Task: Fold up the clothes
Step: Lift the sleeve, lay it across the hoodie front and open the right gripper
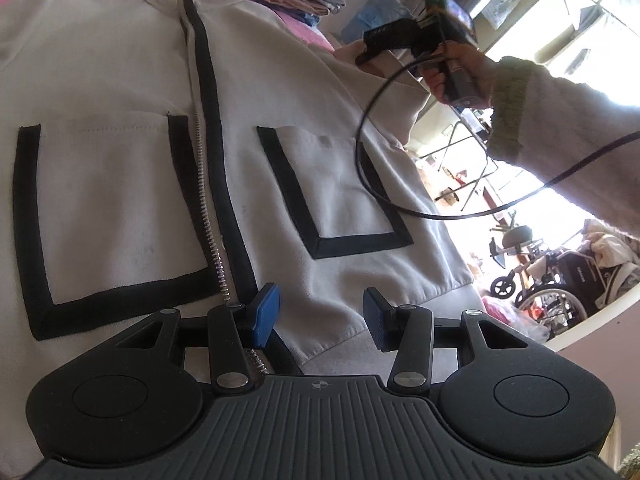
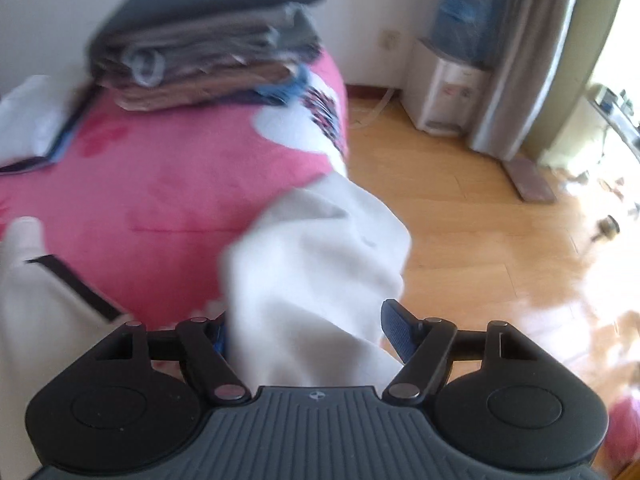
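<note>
Left claw (image 1: 320, 316) hovers, spread, above the jacket's (image 1: 120, 80) hem.

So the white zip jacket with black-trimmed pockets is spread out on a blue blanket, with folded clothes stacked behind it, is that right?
Not quite: the blanket is pink, not blue, as the right wrist view shows plainly. The rest holds: the white zip jacket with black-trimmed pockets is spread on it, with the folded clothes stacked behind.
</note>
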A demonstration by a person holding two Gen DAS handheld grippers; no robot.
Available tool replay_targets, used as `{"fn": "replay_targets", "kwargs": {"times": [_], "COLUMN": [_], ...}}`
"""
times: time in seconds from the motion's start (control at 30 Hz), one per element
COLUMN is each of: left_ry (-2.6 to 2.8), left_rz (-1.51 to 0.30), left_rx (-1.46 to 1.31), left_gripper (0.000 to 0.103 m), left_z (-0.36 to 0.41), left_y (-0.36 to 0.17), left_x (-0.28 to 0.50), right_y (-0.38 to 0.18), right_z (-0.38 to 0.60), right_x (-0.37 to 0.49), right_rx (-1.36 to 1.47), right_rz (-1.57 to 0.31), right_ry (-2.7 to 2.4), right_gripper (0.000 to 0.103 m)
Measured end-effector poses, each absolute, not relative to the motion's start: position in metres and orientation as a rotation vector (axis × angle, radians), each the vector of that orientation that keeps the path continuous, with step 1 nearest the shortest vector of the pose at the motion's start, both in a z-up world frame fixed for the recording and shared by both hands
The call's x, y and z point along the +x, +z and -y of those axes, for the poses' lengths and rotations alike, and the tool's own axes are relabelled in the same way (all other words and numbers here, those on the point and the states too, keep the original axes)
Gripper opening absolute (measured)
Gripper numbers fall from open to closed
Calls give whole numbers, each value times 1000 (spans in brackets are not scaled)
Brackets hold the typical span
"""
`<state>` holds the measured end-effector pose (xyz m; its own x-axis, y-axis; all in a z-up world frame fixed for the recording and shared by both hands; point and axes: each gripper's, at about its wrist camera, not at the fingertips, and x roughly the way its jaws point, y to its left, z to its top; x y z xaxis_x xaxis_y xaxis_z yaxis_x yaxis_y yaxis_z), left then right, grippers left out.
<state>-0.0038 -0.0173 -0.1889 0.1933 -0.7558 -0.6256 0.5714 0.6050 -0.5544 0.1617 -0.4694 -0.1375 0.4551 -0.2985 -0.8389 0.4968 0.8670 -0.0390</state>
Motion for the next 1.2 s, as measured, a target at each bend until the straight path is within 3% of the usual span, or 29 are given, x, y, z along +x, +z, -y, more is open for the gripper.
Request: {"fn": "replay_targets", "kwargs": {"times": [0.03,0.07,0.13,0.17,0.2,0.4,0.57,0.77,1.03,1.1,1.2], "left_ry": [-941,-942,-942,-942,-941,-932,-899,-744,-653,-662,-675], "left_rz": [-1009,-1010,-1010,-1009,-1008,-1001,-961,-911,-891,-906,-925], "left_rx": [-218,-220,-222,-222,-223,-221,-228,-331,-544,-567,-586], "left_gripper": [46,46,46,46,46,46,46,46,46,46,47], "left_z": [17,17,16,15,15,11,-1,-50,-91,-88,-83], "left_y": [-189,-189,-189,-190,-190,-188,-178,-164,-156,-158,-162], "left_x": [-4,-4,-4,-4,-4,-6,-6,13,36,39,42], "right_y": [-143,-142,-140,-138,-137,-60,-10,-7,-68,-89,-121], "right_z": [470,474,482,486,490,497,448,368,266,242,211], "right_x": [169,165,156,152,148,73,14,-22,-47,-55,-69], "right_rx": [212,225,254,268,282,469,514,432,194,112,-40], "right_rz": [-1002,-994,-976,-967,-958,-566,-440,-487,-661,-739,-871], "right_ry": [-509,-521,-545,-557,-570,-495,-226,34,190,201,205], "right_gripper": [69,46,19,10,8,6,6,7,9,12,25]}}
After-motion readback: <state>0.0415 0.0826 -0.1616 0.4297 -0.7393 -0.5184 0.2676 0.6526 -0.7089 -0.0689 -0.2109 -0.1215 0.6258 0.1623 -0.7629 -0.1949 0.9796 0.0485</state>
